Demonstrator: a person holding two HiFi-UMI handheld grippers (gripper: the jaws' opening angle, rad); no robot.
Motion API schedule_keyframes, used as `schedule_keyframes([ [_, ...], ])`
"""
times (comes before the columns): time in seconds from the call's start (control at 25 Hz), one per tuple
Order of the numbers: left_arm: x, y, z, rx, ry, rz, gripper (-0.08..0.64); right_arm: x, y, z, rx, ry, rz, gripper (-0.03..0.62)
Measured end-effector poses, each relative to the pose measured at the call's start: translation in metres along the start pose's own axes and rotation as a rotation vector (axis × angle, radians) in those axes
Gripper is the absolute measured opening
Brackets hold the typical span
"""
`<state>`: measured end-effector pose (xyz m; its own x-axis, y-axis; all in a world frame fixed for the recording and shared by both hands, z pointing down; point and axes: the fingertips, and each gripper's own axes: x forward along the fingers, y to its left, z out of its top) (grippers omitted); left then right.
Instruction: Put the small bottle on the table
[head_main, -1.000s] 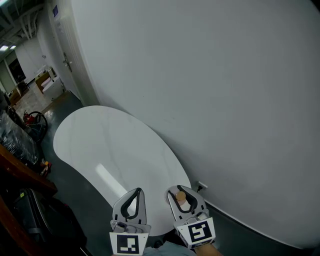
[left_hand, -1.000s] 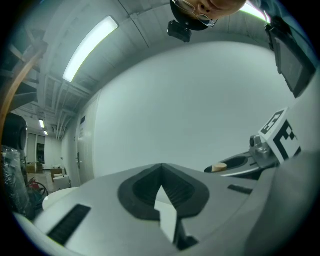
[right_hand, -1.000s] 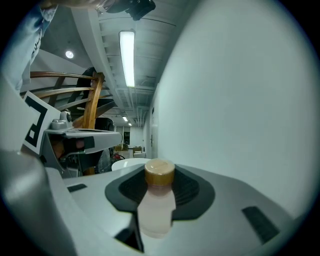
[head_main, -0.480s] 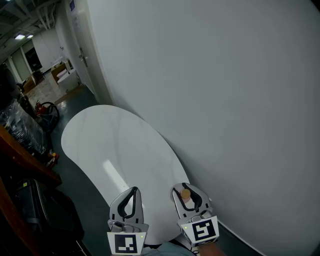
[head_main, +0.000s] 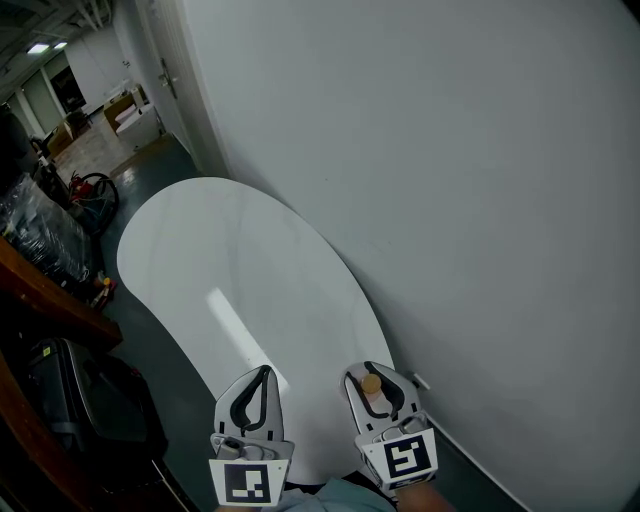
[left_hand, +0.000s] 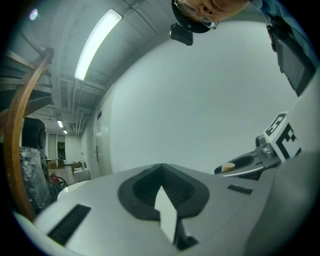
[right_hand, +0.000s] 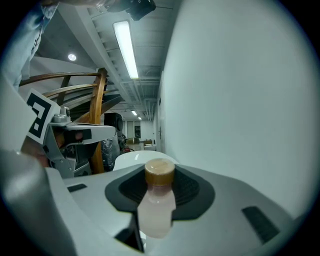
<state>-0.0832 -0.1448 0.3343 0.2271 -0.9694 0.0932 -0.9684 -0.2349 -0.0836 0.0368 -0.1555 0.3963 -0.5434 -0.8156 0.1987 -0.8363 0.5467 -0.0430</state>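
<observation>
The glossy white oval table (head_main: 230, 260) spreads out on the left, its hard, smooth top catching a streak of light. At its near end the grey plastic left gripper (head_main: 262, 376) has its ribbed black pads brought together on nothing. Just beside it, the matching right gripper (head_main: 372, 370) is clamped on the small bottle (right_hand: 156, 202) – a pale, pinkish, translucent cylinder with a round tan cap (right_hand: 159, 172) – gripped across the body below the cap and carried above the table's near edge, not yet set down. It is probably light and rigid, with slick walls, so the ribbed pads should help; the mid-body hold looks the sensible place, leaving the base free to land flat. A plain matt white wall (head_main: 460, 190) fills the right.
</observation>
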Motion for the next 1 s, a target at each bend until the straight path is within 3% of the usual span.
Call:
schedule_keyframes([
  [0.16,0.005,0.003,-0.010,-0.011,0.035,-0.006,0.000,0.006,-0.004,-0.006,0.018,0.045,-0.026,0.118],
  [0.4,0.012,0.003,-0.031,-0.016,0.107,-0.022,0.000,0.010,-0.004,-0.023,-0.040,0.006,0.009,0.118],
  [1.0,0.020,0.002,-0.062,-0.048,0.240,-0.047,0.000,0.009,-0.002,-0.076,0.055,0.109,-0.009,0.118],
])
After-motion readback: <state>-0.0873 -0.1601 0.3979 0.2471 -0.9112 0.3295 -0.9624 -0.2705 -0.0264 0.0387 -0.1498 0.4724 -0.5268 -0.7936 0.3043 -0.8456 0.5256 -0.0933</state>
